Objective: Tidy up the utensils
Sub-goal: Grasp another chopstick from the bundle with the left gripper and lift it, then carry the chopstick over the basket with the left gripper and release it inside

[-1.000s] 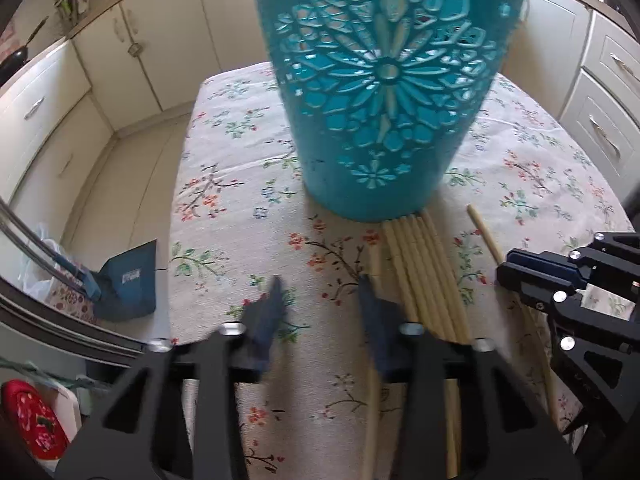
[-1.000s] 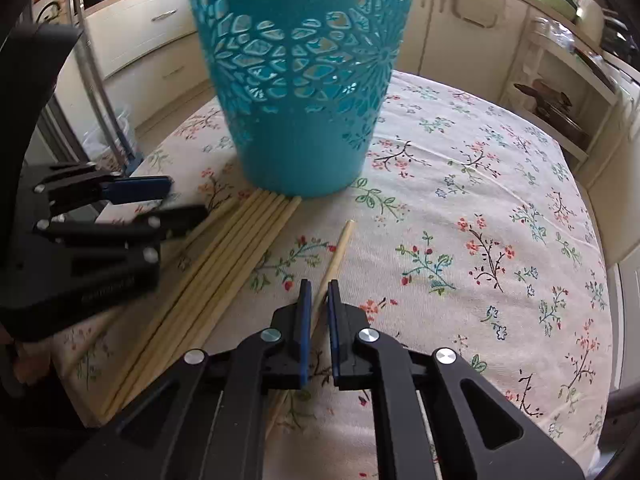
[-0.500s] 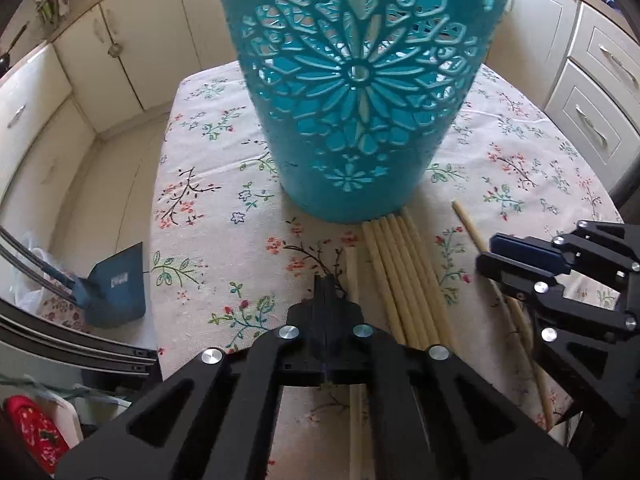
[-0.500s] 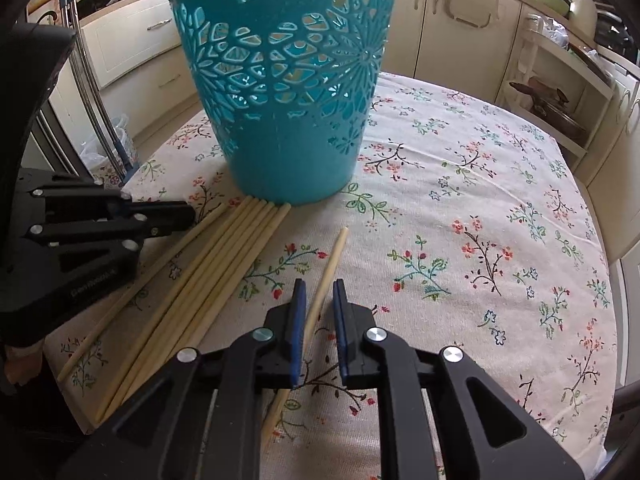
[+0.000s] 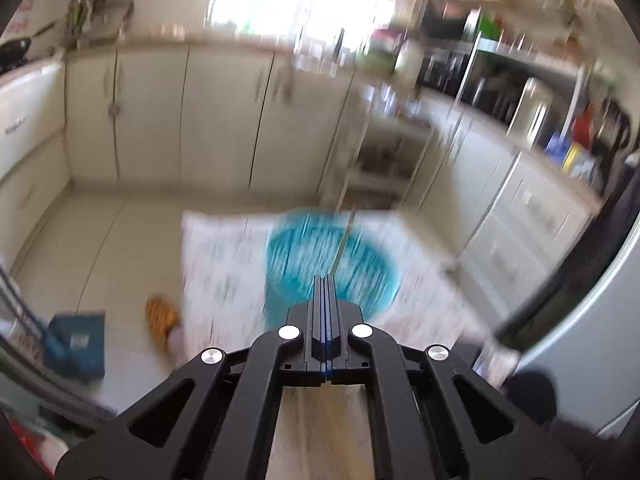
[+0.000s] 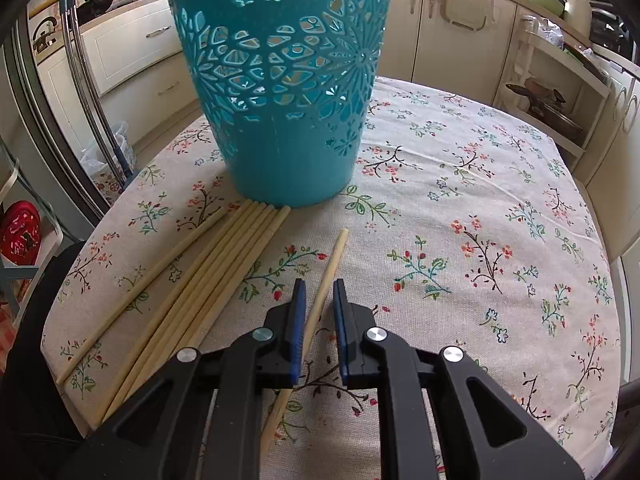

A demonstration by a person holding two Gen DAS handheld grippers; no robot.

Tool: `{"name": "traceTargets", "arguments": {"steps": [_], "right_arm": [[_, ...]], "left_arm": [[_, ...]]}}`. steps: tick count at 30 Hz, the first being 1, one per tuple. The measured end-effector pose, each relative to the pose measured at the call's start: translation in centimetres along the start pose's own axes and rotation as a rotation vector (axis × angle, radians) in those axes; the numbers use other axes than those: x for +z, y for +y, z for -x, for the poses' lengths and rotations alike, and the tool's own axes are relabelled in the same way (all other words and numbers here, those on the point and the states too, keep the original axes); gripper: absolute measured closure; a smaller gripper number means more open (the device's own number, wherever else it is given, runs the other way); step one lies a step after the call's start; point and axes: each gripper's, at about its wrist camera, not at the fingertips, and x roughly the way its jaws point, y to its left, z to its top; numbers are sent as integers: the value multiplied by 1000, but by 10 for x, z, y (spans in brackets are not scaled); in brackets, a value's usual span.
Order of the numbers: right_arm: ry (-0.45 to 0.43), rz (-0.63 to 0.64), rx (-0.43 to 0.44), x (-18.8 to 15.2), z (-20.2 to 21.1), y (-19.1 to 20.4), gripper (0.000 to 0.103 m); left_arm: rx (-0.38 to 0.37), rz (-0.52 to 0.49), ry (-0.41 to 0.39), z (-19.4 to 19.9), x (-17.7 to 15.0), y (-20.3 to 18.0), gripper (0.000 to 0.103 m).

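Above the floral-cloth table, my left gripper hung high over the teal basket, fingers pressed together on what looked like one thin chopstick angling out ahead of the tips; the view was badly motion-blurred, so I couldn't confirm the grip beyond that. Down at table level, my right gripper sat w/ fingers apart, straddling a lone chopstick that lay on the cloth, not yet pinched. A bundle of chopsticks lay just left of it, far ends touching the base of the basket, w/ one more stray stick beside them.

Risks as I judged them: the left stick appeared held near one end, so it could pivot in the pads, and a release while moving this fast might clip the rim and send it to the floor. On the right, closing low could snag the tablecloth, or the round stick could roll out of the pinch. A dragged cloth might also scatter the bundle.
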Motion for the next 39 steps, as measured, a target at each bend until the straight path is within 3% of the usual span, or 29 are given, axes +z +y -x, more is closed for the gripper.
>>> {"name": "traceTargets", "arguments": {"steps": [6, 10, 13, 16, 19, 22, 24, 28, 34, 35, 36, 37, 39], "right_arm": [[-13, -4, 2, -3, 2, 1, 89], [-19, -6, 9, -3, 1, -1, 88], [-20, 1, 13, -3, 2, -2, 88], [-19, 3, 17, -3, 2, -3, 88], [-17, 0, 26, -2, 2, -3, 84], [-17, 6, 30, -2, 2, 0, 78], [-19, 11, 28, -3, 3, 1, 77], [-17, 10, 30, -3, 4, 2, 75], [-20, 12, 29, -3, 3, 3, 74], [-20, 12, 30, -3, 3, 2, 74], [-20, 12, 31, -3, 3, 2, 74], [-20, 13, 31, -3, 3, 2, 74], [-20, 13, 31, -3, 4, 2, 74]], "left_arm": [[-34, -3, -245, -3, 54, -38, 103], [-58, 43, -296, -20, 73, -40, 103], [-52, 79, -227, -27, 69, -31, 103], [-15, 57, -119, -22, 36, -18, 102], [76, -62, 179, -54, -34, -11, 91], [145, -121, 369, -96, -88, -8, 86], [187, -140, 422, -114, -107, -4, 83], [192, -149, 511, -141, -134, -2, 76], [233, -185, 517, -151, -142, -2, 72], [236, -190, 512, -152, -142, -3, 76], [221, -198, 510, -153, -142, -5, 92], [212, -217, 512, -155, -143, -9, 98], [207, -259, 522, -156, -144, -13, 98]]}}
